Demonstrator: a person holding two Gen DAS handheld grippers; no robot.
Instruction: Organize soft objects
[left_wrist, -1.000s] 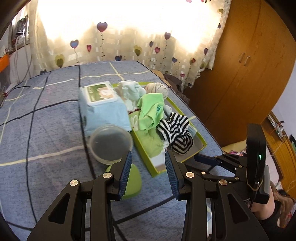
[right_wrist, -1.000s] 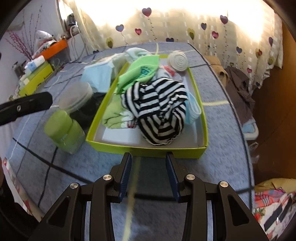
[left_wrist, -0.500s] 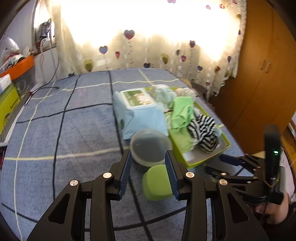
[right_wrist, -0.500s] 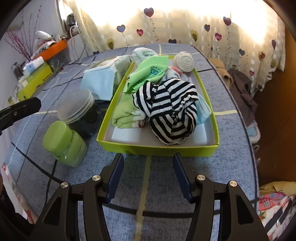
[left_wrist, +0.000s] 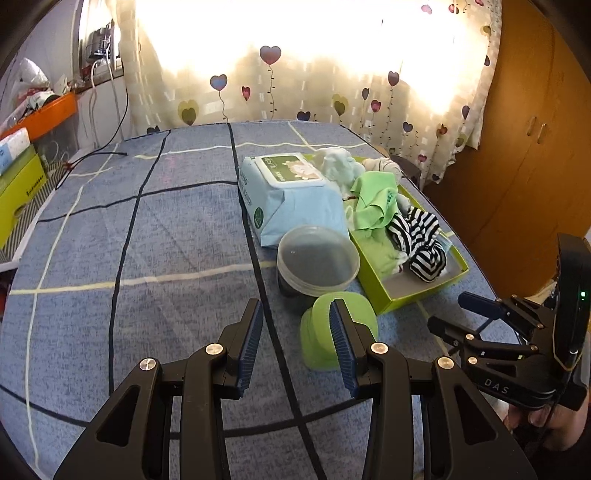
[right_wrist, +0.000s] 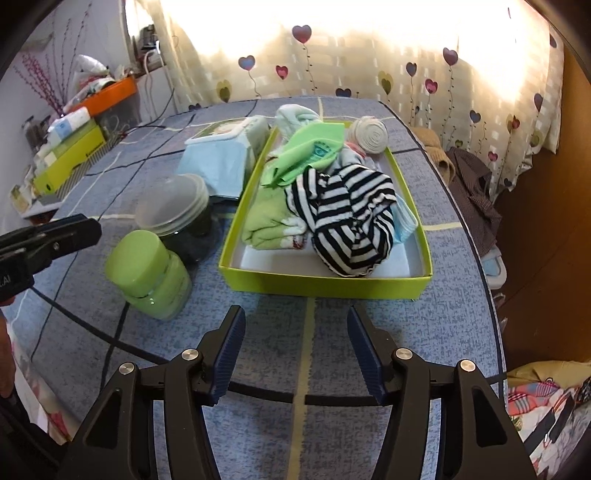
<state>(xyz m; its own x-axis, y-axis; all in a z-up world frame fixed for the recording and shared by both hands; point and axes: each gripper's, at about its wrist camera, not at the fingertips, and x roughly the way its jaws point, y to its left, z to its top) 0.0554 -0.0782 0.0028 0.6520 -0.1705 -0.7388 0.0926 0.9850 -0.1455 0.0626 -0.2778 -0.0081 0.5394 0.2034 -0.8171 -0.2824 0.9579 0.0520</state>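
Blue grid-pattern bedspread (right_wrist: 424, 332) as work surface.

Lime-green tray (right_wrist: 325, 282) near far-right edge of bed, long axis running away from right cam. Inside tray: black/white striped garment (right_wrist: 351, 218) bunched at near end, on top of pile; light-green folded cloth (right_wrist: 314, 151) behind it, partly draped over; pale-green piece (right_wrist: 269, 221) along tray's left wall; rolled beige sock (right_wrist: 369, 134) at far right corner; pale mint item (right_wrist: 295, 112) hanging over far rim.

Just left of tray: blue wet-wipes pack (left_wrist: 291, 195), touching or nearly touching tray wall. Nearer cam: clear-lidded round tub w/ dark contents (left_wrist: 317, 262); green-capped jar (right_wrist: 147, 275) just in front of tub, upright.

L gripper (left_wrist: 295, 339): fingers apart at mid width, nothing between pads. Hovering over bare bedspread; right finger overlaps jar in L view, contact not determinable.

R gripper (right_wrist: 295, 349): jaws just been opening, now fairly wide, nothing between them. Positioned over bedspread short of tray's near wall, apart from it.
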